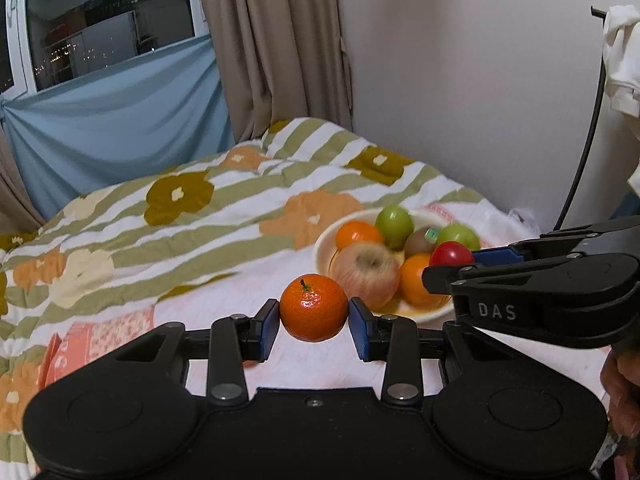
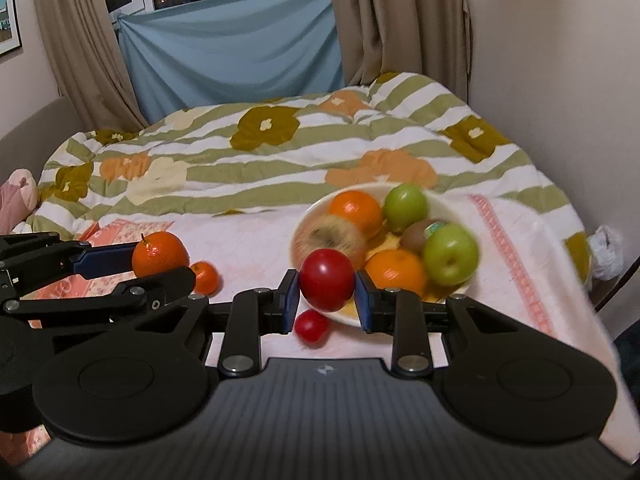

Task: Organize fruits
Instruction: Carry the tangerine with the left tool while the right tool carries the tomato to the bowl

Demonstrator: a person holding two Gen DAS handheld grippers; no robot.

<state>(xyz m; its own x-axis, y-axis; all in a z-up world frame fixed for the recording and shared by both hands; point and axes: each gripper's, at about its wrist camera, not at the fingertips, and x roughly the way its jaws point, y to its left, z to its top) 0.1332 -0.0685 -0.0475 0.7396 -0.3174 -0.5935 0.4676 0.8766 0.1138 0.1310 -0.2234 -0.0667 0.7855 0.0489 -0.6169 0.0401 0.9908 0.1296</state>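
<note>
The left claw (image 1: 313,318) clamps a tangerine (image 1: 313,307), the right claw (image 2: 327,296) a red tomato (image 2: 327,279), its body at three o'clock lettered "DAS".

White letters "DAS" stand on the black body of the right claw (image 1: 450,266).

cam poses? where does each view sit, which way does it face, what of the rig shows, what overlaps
Left wrist: on the left gripper, looking along its fingers over the bed; tangerine clamped, right gripper and a hand at right.
Right wrist: on the right gripper, facing the same way; red fruit clamped, left gripper at left.
Shared: fruit bowl, both held fruits, floral quilt.
</note>
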